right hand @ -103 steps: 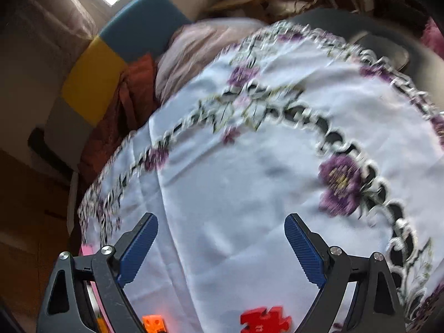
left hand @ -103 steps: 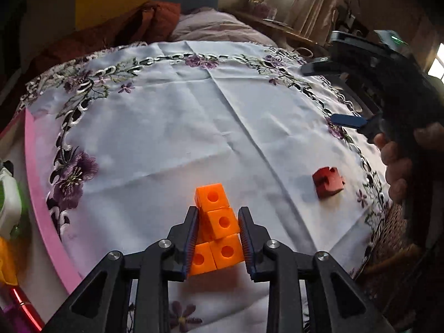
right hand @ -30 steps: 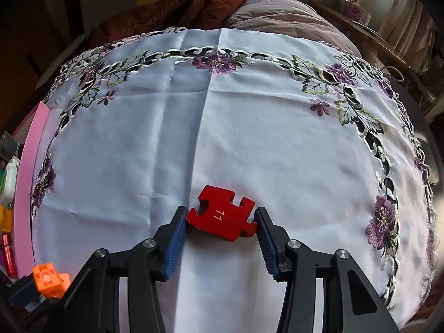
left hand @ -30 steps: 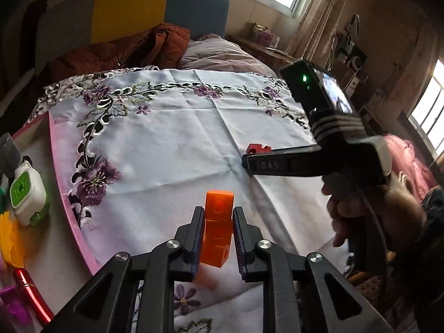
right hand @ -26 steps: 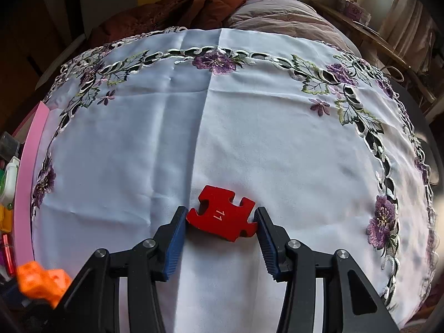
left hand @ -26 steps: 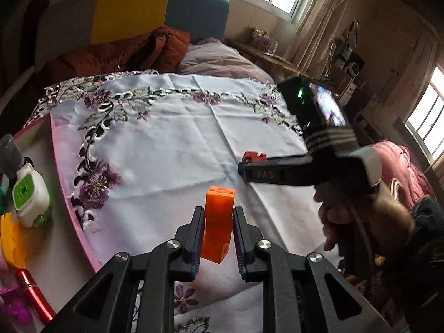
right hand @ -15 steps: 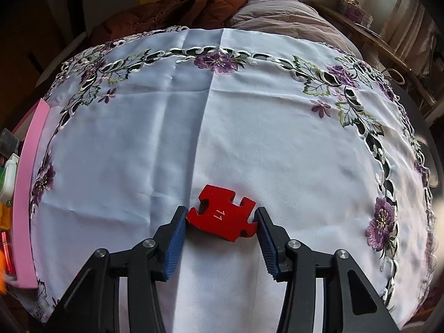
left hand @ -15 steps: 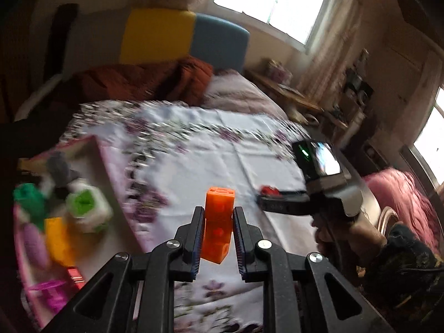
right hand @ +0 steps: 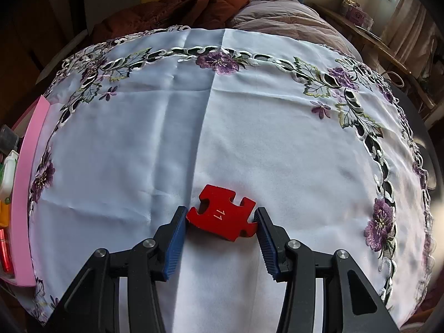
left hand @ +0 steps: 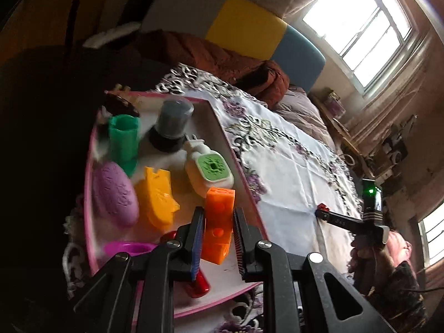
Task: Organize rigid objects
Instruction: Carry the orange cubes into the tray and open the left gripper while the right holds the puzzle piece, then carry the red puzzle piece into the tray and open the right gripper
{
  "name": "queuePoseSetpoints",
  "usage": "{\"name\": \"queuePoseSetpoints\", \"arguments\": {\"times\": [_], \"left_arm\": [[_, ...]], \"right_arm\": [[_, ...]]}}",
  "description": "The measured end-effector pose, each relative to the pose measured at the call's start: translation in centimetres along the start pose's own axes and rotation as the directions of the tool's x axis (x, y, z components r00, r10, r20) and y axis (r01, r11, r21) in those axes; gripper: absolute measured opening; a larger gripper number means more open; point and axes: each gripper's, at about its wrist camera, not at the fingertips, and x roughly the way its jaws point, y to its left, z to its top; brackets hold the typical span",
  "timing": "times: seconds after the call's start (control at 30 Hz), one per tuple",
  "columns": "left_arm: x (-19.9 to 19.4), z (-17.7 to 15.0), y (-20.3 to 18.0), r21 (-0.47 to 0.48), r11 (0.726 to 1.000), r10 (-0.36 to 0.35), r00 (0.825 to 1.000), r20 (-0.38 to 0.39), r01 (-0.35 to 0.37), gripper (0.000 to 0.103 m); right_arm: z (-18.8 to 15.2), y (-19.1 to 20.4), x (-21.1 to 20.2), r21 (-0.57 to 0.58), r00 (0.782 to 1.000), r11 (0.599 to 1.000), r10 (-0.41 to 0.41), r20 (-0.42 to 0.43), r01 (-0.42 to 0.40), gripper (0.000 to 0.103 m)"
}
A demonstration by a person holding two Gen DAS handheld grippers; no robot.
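Observation:
My left gripper (left hand: 217,223) is shut on an orange block piece (left hand: 218,223) made of joined cubes, held upright above the pink-rimmed tray (left hand: 241,161). A red puzzle piece marked 11 (right hand: 221,214) lies on the white embroidered tablecloth (right hand: 249,127). My right gripper (right hand: 220,217) is shut on it, both blue pads touching its sides. In the left wrist view the right gripper (left hand: 323,213) shows at the right with a hand (left hand: 363,255) on its handle.
The tray holds a green cup (left hand: 123,138), a grey jar (left hand: 173,123), a white and green plug device (left hand: 209,168), a yellow shape (left hand: 156,194), a purple oval (left hand: 113,194), a magenta ring (left hand: 129,248) and a red piece (left hand: 198,284). A brown blanket (right hand: 177,8) lies beyond the table.
My left gripper has swung left with the orange block, from over the tablecloth to over the tray, rolling as it went. The right gripper and red puzzle piece have stayed still.

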Motion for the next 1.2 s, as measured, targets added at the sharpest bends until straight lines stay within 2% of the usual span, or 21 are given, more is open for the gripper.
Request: {"name": "queuePoseSetpoints", "arguments": {"times": [0.13, 0.2, 0.27, 0.4, 0.53, 0.67, 0.73, 0.9, 1.03, 1.2], "left_arm": [[2.2, -0.4, -0.2, -0.032, 0.999, -0.033, 0.997, -0.071, 0.031, 0.020], [3.3, -0.8, -0.5, -0.034, 0.999, -0.011, 0.995, -0.096, 0.008, 0.020], [3.8, -0.9, -0.7, -0.031, 0.999, -0.018, 0.994, -0.107, 0.014, 0.025], [3.6, -1.0, -1.0, 0.005, 1.000, 0.024, 0.996, -0.091, -0.023, 0.029], [2.4, -0.6, -0.8, 0.010, 1.000, 0.021, 0.998, -0.065, -0.020, 0.035], [0.7, -0.1, -0.6, 0.020, 0.999, 0.043, 0.999, -0.022, -0.042, 0.036], [-0.3, 0.0, -0.5, 0.035, 0.996, 0.083, 0.997, 0.012, -0.083, 0.036], [-2.4, -0.4, -0.9, 0.095, 0.976, 0.188, 0.979, 0.085, -0.195, 0.036], [-4.0, -0.8, -0.6, 0.103, 0.953, 0.272, 0.952, 0.139, -0.287, 0.037], [-5.6, -1.0, 0.2, 0.084, 0.931, 0.338, 0.924, 0.178, -0.356, 0.038]], "right_arm": [[0.0, 0.0, 0.0, -0.001, 1.000, 1.000, -0.001, 0.000, 0.001, 0.050], [0.0, 0.0, 0.0, -0.001, 1.000, 1.000, 0.001, 0.000, -0.001, 0.050], [0.0, 0.0, 0.0, -0.001, 1.000, 1.000, 0.001, 0.000, -0.001, 0.050], [0.0, 0.0, 0.0, -0.003, 1.000, 1.000, 0.000, 0.000, 0.000, 0.050], [0.0, 0.0, 0.0, -0.008, 1.000, 1.000, -0.004, 0.003, 0.004, 0.050], [0.0, 0.1, 0.0, -0.008, 1.000, 1.000, -0.007, 0.005, 0.007, 0.050], [0.0, 0.1, 0.0, -0.010, 1.000, 1.000, -0.009, 0.006, 0.009, 0.050], [0.0, 0.5, -0.4, -0.033, 1.000, 0.999, -0.023, 0.020, 0.024, 0.049], [0.0, 0.8, -1.5, -0.044, 0.997, 0.999, -0.010, 0.076, 0.013, 0.049], [-0.3, 2.6, -3.1, -0.087, 0.990, 0.994, 0.074, 0.122, -0.064, 0.049]]}}
